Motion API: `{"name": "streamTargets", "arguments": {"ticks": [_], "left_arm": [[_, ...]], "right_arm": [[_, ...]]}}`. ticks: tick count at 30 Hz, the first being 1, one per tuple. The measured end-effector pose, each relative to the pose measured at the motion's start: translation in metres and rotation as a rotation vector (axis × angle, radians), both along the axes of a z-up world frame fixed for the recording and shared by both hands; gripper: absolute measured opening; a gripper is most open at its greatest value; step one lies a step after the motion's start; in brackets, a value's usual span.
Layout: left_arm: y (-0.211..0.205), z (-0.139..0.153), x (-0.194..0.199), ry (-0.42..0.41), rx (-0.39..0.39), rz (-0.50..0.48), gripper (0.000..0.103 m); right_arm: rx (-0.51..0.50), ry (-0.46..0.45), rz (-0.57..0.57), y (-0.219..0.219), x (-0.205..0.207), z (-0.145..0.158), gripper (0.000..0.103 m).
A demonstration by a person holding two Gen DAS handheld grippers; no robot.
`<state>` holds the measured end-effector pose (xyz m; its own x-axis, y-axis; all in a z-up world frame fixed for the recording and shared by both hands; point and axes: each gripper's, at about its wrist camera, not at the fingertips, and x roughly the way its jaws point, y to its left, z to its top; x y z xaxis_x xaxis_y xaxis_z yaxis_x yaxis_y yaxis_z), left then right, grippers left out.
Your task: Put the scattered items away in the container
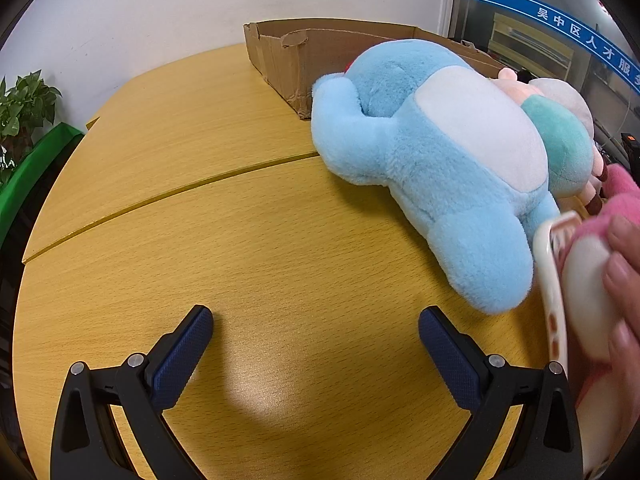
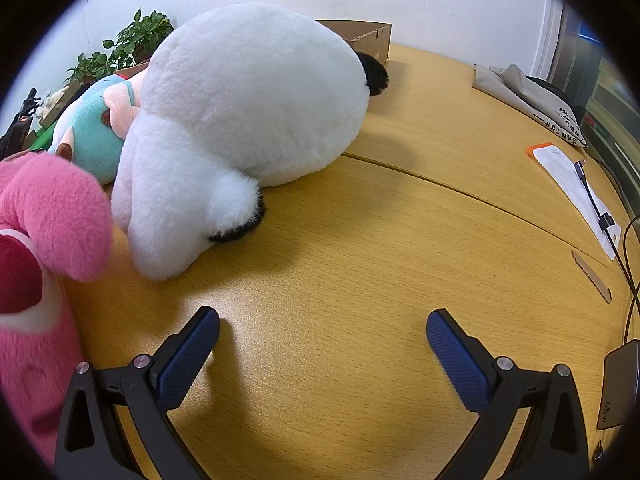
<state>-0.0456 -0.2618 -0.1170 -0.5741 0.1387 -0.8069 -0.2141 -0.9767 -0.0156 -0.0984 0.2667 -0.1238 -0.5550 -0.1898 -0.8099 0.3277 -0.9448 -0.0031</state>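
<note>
My left gripper (image 1: 316,330) hangs over the wooden table (image 1: 224,240) with its blue-padded fingers spread wide and nothing between them; my right gripper (image 2: 322,334) is the same, wide apart and empty above bare wood. The cardboard box (image 1: 288,60), creased and torn at its near corner, is my landmark: a light blue plush (image 1: 424,168) with a white belly lies on its side just in front of it, head touching the box wall. Pressed behind that one is a teal and pale pink plush (image 1: 560,136), mostly hidden. From the right wrist, a big white plush (image 2: 240,120) with black patches lies face down in front of the box and covers most of it. A pink plush (image 2: 48,216) with a dark red nose sits nearest me, farthest from the box, cut off by the frame edge; a hand (image 1: 624,280) seems to grip it along with a cream-edged object I cannot identify. Right of the box, a blue band (image 1: 560,24) on glass carries white Chinese characters, and a dark charger (image 2: 620,384) at the table's near edge reads "65w". The print on the folded grey cloth (image 2: 528,96) is too small to read.
</note>
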Motion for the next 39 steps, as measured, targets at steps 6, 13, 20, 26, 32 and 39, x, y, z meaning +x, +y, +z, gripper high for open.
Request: {"name": "streamTargets", "arguments": {"ticks": [6,13,20,26,32,39], "left_arm": [[0.000,0.000,0.000,0.000,0.000,0.000,0.103],[0.000,0.000,0.000,0.000,0.000,-0.001,0.103],[0.003,0.002,-0.002,0.000,0.001,-0.003,0.103],[0.003,0.002,-0.004,-0.001,0.001,-0.009,0.103],[0.003,0.002,-0.004,-0.001,0.001,-0.009,0.103],[0.010,0.004,-0.012,-0.001,0.002,-0.020,0.103]], "right_arm": [[0.000,0.000,0.000,0.000,0.000,0.000,0.103],[0.000,0.000,-0.001,0.000,0.000,0.000,0.103],[0.000,0.000,-0.001,0.000,0.000,0.000,0.103],[0.000,0.000,-0.001,0.000,0.000,0.000,0.103],[0.000,0.000,-0.001,0.000,0.000,0.000,0.103],[0.000,0.000,-0.001,0.000,0.000,0.000,0.103]]}}
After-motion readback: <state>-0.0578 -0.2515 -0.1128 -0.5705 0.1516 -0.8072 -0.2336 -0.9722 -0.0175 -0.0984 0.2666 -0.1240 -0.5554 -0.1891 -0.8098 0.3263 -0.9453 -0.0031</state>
